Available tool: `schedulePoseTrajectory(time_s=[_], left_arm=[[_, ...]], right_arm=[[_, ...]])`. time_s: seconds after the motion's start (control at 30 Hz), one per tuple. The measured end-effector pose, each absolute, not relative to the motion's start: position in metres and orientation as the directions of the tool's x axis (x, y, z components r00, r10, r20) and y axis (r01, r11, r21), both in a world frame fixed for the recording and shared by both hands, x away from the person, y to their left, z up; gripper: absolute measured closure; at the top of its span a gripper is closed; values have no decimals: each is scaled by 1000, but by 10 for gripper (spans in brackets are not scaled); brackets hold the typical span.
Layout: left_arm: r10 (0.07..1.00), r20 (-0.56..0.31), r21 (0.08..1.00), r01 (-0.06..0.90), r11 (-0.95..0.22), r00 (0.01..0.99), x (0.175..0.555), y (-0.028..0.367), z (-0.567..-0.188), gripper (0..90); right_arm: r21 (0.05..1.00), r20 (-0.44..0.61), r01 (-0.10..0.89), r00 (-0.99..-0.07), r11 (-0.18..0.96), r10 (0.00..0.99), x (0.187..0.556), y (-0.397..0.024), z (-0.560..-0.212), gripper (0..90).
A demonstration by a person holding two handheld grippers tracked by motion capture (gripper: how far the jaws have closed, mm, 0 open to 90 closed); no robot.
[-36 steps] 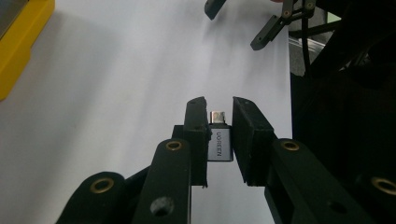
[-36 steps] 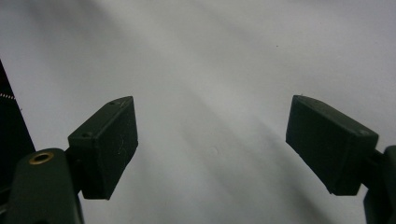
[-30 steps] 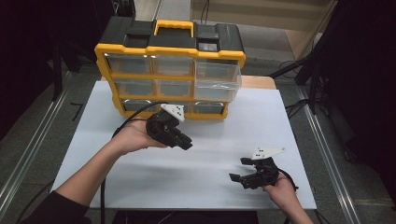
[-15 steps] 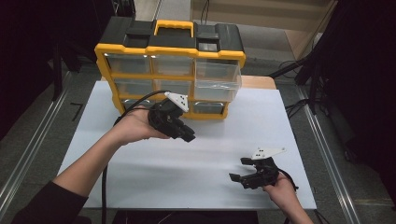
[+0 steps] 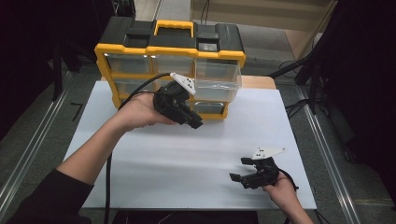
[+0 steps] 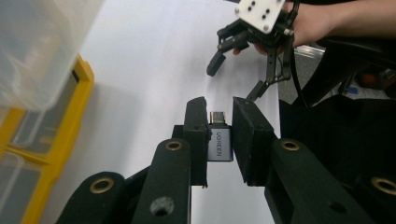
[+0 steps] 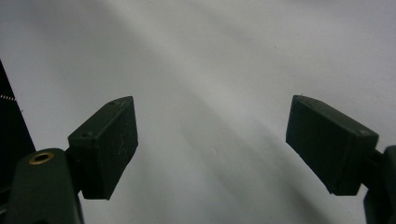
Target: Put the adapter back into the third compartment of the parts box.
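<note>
Keeping the UGREEN adapter (image 6: 219,143) pinched in the left gripper (image 6: 219,122), its jaws closed, the open-jawed right gripper (image 5: 243,176) is left idle near the organizer's pulled-out drawer (image 5: 219,83).

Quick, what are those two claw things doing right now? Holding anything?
Left gripper: closed on a small grey adapter.
Right gripper: jaws wide open, nothing between them, over the white table.

White table (image 5: 154,163) – yellow drawer organizer (image 5: 170,46)
</note>
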State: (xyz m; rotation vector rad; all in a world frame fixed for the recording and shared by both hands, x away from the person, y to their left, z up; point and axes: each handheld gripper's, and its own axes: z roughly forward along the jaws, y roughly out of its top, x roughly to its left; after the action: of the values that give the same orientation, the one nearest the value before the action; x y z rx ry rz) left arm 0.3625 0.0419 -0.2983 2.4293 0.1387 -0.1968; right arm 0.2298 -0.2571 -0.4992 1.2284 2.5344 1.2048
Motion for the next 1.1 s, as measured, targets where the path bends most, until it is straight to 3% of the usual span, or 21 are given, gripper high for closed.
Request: schedulePoseTrajectory(time_s=[1.1], left_arm=[[43, -105, 664, 103, -740, 994, 390, 22, -202, 772]], right_arm=[[687, 255, 625, -685, 370, 683, 230, -256, -499, 150]])
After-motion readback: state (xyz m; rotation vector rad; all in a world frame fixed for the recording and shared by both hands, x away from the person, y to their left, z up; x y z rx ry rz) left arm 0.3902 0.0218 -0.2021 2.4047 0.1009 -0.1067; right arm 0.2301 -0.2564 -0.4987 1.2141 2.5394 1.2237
